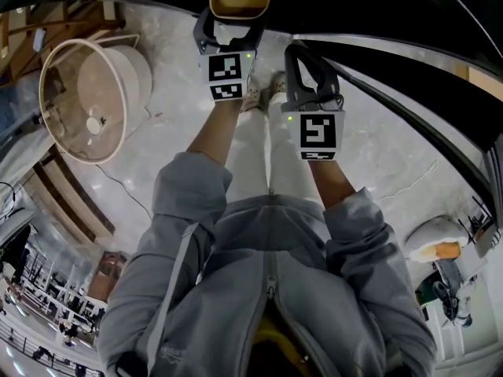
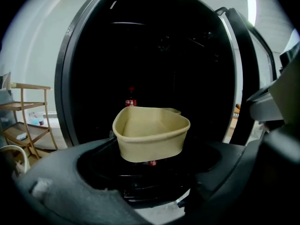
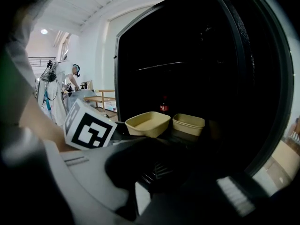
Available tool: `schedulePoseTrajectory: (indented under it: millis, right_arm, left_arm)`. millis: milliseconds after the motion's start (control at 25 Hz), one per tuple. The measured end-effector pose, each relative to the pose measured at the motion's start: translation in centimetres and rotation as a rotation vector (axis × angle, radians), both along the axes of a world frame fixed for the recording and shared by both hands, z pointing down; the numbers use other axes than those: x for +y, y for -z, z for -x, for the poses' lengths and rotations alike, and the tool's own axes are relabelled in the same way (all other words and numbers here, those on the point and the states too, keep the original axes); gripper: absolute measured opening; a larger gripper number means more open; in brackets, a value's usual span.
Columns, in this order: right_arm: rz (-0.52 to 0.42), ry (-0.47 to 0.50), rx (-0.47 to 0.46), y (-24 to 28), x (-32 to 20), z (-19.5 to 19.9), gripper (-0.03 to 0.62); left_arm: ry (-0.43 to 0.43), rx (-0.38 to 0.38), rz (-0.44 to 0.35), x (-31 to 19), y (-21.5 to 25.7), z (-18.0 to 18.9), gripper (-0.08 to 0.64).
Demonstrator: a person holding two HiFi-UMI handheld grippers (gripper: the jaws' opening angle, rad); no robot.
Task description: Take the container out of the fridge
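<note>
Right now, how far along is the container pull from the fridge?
Done: the fridge is open and the left claw is shut on the beige container, bending its wall. In hand: the container is at the fridge mouth, not clearly out. Left: draw it fully clear. The right claw is open and empty. A second container sits inside.
</note>
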State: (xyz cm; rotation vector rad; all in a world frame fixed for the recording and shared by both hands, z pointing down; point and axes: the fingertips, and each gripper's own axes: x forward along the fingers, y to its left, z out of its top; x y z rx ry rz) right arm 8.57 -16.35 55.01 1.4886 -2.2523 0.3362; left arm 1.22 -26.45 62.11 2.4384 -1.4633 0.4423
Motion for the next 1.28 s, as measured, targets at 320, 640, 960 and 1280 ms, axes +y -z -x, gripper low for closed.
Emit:
schedulePoseTrajectory:
  millis: [320,640,960,1280]
  right_arm:
    - [-0.028,0.031,0.014,4.7,0.5,0.8,0.0]
    - [-0.078,0.127,0.042,9.4,1.2,2.4,0.0]
    - [-0.157,0.211,0.034,15.0,2.3,3.9,0.0]
    - [-0.309,0.246,0.005,22.3,2.7,5.0,0.0]
  left_arm:
    - [-0.016,-0.013,0.057,8.1,4.5,2.5,0.442]
    - [0.012,0.01,0.033,12.3,11.5,5.1,0.442]
    - [0.067,0.018,-0.048,14.9,18.9,7.9,0.443]
    - [0.142,0.04,-0.184,15.6,26.4,10.7,0.445]
